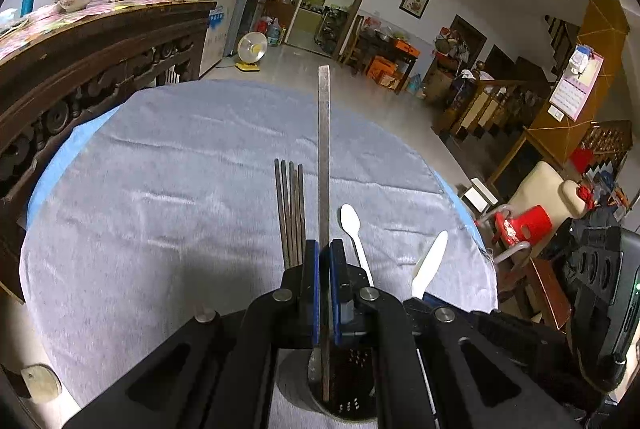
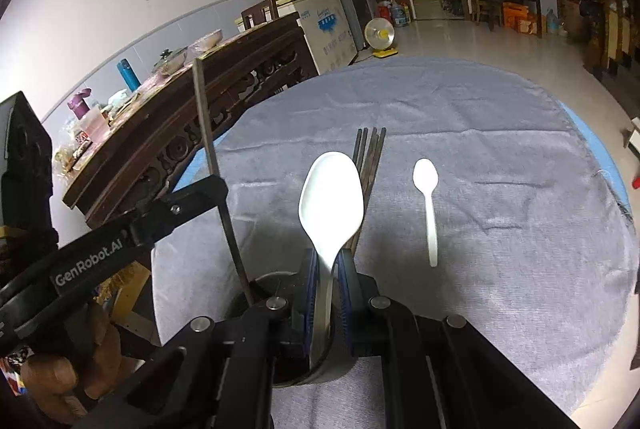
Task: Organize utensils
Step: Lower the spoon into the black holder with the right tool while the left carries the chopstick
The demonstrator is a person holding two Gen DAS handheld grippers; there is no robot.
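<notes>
Left gripper (image 1: 323, 249) jaws pinch a chopstick (image 1: 324, 149), tip already in the holder (image 1: 352, 401); right gripper (image 2: 328, 261) jaws pinch a white spoon (image 2: 330, 197) above it. Lower both straight, release only once seated. More chopsticks (image 1: 291, 213) and a small spoon (image 2: 427, 205) wait on the tabletop (image 1: 180, 189).

Right gripper (image 2: 329, 261) clamps a white spoon (image 2: 330, 199) over the dark holder (image 2: 264, 283); left gripper (image 2: 218, 185) pinches a chopstick (image 2: 208, 133); small spoon (image 2: 427, 197) lies on the desk (image 2: 500, 209).

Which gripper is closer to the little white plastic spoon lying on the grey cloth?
Right. The right gripper, shut on a big white spoon, sits just beside the little white plastic spoon. The left gripper, holding a metal chopstick, is farther off.
</notes>
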